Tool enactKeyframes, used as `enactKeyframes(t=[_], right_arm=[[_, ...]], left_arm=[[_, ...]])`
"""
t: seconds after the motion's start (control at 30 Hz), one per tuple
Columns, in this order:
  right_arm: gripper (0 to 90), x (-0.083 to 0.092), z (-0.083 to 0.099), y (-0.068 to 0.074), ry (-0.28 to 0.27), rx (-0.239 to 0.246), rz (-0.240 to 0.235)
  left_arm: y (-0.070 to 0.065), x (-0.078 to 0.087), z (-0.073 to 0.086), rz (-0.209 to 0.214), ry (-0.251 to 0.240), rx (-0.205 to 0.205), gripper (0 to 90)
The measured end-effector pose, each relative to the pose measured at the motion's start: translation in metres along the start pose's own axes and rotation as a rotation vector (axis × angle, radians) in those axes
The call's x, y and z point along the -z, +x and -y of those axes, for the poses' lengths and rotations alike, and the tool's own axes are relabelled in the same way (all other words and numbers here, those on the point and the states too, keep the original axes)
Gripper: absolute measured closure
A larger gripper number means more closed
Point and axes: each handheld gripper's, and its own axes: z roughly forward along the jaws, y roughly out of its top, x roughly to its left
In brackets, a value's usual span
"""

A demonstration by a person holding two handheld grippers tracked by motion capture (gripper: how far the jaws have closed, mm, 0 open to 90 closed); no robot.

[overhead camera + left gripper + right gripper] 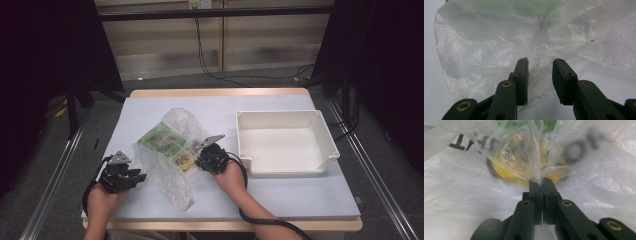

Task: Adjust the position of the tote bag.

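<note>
High view: the bag (170, 150), packets inside, is lying mid-frame on the bench (280, 192); the bin (283, 142) at right is sitting empty.

Left gripper view: the left hand-held gripper (540, 65) is gaping narrowly around film, not yet pinching.

Right gripper view: the right hand-held gripper (540, 181) is clamping a fold, so emptying seems barely begun.
</note>
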Motion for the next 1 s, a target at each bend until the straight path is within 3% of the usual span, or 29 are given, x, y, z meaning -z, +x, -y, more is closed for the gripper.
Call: enactKeyframes(t=[0.23,0.33,0.5,0.6,0.63,0.67,0.73,0.8,0.87,0.9,0.93,1.0], right_arm=[[90.0,0.014,0.016,0.007,-0.009,-0.042,-0.056],[90.0,0.020,0.024,0.015,-0.016,-0.037,-0.071],[90.0,0.027,0.033,0.030,-0.008,-0.029,-0.146],[87.2,0.031,0.033,0.041,-0.021,-0.006,-0.150],[80.3,0.033,0.031,0.042,-0.032,-0.003,-0.141],[79.3,0.035,0.029,0.042,-0.053,0.002,-0.122],[63.7,0.042,0.023,0.039,-0.081,0.001,-0.102],[58.0,0.050,0.016,0.035,-0.106,-0.002,-0.075],[48.3,0.056,0.011,0.031,-0.124,0.009,-0.005],[48.5,0.058,0.009,0.029,-0.121,0.023,0.017],[48.0,0.058,0.007,0.026,-0.122,0.016,0.018],[37.8,0.057,0.005,0.022,-0.122,-0.001,0.039]], left_arm=[[-0.003,-0.002,-0.002,-0.020,-0.011,0.005,67.1],[-0.004,-0.001,-0.002,-0.037,-0.007,-0.010,66.9],[-0.005,0.000,-0.003,-0.035,-0.022,0.002,66.8],[-0.003,-0.002,-0.004,-0.041,-0.013,-0.002,66.7],[-0.003,-0.003,-0.004,-0.041,-0.018,-0.004,66.7],[-0.002,-0.003,-0.003,-0.040,-0.016,-0.004,66.8],[-0.002,-0.002,-0.003,-0.042,-0.017,-0.010,66.8],[-0.003,-0.002,-0.001,-0.037,-0.018,-0.006,66.7],[-0.004,-0.001,0.001,-0.033,-0.016,-0.012,66.4],[-0.005,0.000,0.002,-0.033,-0.019,-0.003,66.5],[-0.005,0.001,0.002,-0.029,-0.025,-0.002,66.5],[-0.005,0.003,0.003,-0.030,-0.026,-0.009,66.5]])
